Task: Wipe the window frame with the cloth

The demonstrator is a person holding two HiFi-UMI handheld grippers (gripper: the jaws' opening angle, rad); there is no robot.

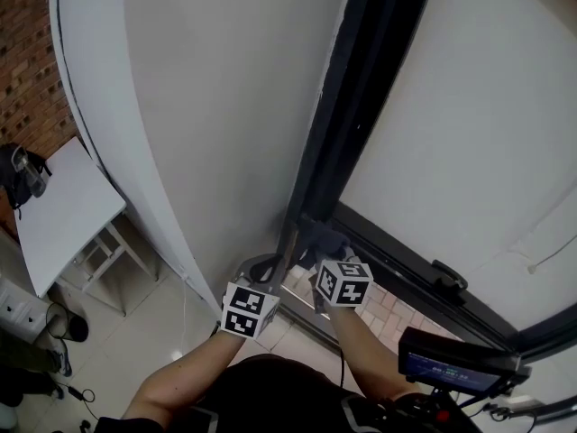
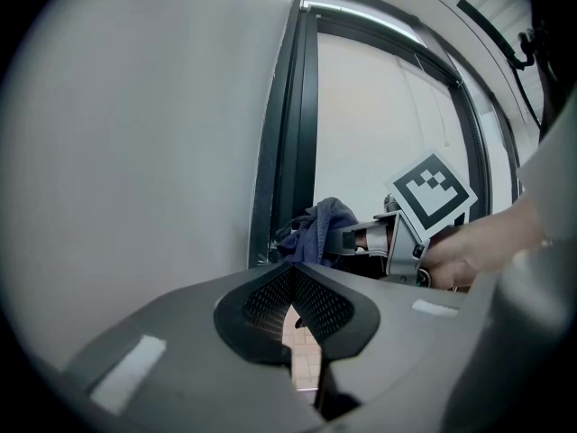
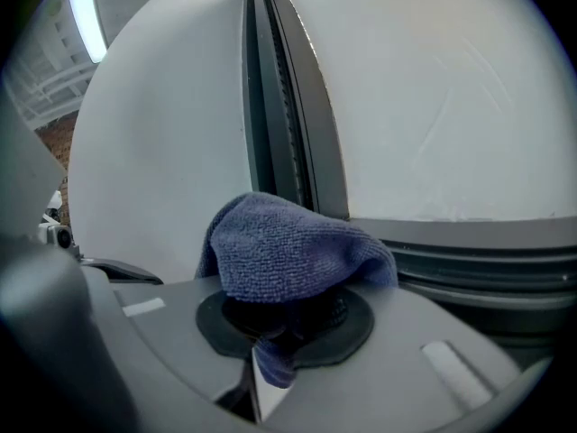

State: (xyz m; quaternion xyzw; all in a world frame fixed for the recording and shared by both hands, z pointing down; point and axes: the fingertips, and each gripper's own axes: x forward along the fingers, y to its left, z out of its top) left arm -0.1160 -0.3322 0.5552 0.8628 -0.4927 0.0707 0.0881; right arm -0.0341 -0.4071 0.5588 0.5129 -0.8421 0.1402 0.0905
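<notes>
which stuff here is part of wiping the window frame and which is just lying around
Part of the job:
blue cloth, clamped in the right gripper
dark window frame
left gripper, shut and empty

Just lying about:
white table
dark bag at the table's edge
cables on the floor

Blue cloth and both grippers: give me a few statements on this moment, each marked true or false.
1. The right gripper is shut on the blue cloth. True.
2. The left gripper holds a second cloth. False: its jaws are together with nothing between them.
3. The blue cloth is at the lower corner of the window frame. True.
4. The window frame is white. False: it is dark.
</notes>
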